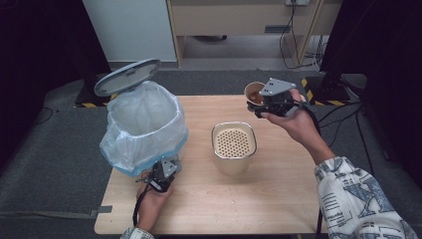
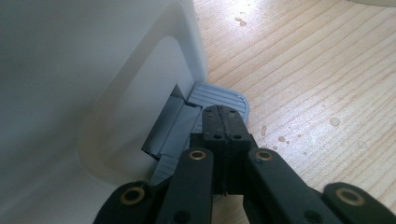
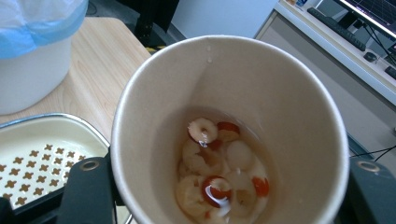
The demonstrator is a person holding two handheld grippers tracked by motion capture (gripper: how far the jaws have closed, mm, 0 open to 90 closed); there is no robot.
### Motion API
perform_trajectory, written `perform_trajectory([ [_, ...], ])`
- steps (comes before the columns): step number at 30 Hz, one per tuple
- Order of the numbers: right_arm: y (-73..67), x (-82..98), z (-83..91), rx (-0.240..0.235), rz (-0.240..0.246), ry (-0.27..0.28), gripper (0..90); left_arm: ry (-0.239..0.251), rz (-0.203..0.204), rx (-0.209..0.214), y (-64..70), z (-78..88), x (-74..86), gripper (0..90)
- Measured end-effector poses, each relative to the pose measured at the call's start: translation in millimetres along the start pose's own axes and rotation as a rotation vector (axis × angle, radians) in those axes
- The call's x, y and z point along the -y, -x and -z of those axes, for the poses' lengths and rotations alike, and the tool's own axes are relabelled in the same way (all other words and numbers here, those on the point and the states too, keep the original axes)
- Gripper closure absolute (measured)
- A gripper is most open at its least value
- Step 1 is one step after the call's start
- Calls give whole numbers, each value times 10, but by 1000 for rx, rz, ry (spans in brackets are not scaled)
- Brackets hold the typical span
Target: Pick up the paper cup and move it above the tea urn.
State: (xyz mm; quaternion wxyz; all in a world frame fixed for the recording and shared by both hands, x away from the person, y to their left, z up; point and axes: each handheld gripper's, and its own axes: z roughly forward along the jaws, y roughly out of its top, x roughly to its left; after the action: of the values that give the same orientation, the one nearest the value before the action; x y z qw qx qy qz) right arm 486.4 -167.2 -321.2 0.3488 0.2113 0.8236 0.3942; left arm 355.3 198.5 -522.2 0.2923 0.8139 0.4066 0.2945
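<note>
Jaws: left gripper (image 2: 223, 116) closed on bin pedal (image 2: 219, 95), right gripper (image 1: 256, 103) clamps paper cup (image 3: 233, 126).

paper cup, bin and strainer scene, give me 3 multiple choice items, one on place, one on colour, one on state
1. Where is the paper cup?
A. in the right gripper
B. on the table
C. in the bin

2. What colour is the bin's pedal?
A. red
B. grey
C. green

3. How is the bin lid?
A. raised
B. shut
C. off, on the floor

A: the right gripper's jaws clamp the cup above the table.
B: grey under the closed left gripper.
A: it stands up behind the liner.
</note>
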Motion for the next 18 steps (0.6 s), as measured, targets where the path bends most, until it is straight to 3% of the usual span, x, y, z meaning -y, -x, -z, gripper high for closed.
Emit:
perform_trajectory([
  [18,71,32,-67,-3,62,-22,336,0,1,-2,4,-1,-1,897],
])
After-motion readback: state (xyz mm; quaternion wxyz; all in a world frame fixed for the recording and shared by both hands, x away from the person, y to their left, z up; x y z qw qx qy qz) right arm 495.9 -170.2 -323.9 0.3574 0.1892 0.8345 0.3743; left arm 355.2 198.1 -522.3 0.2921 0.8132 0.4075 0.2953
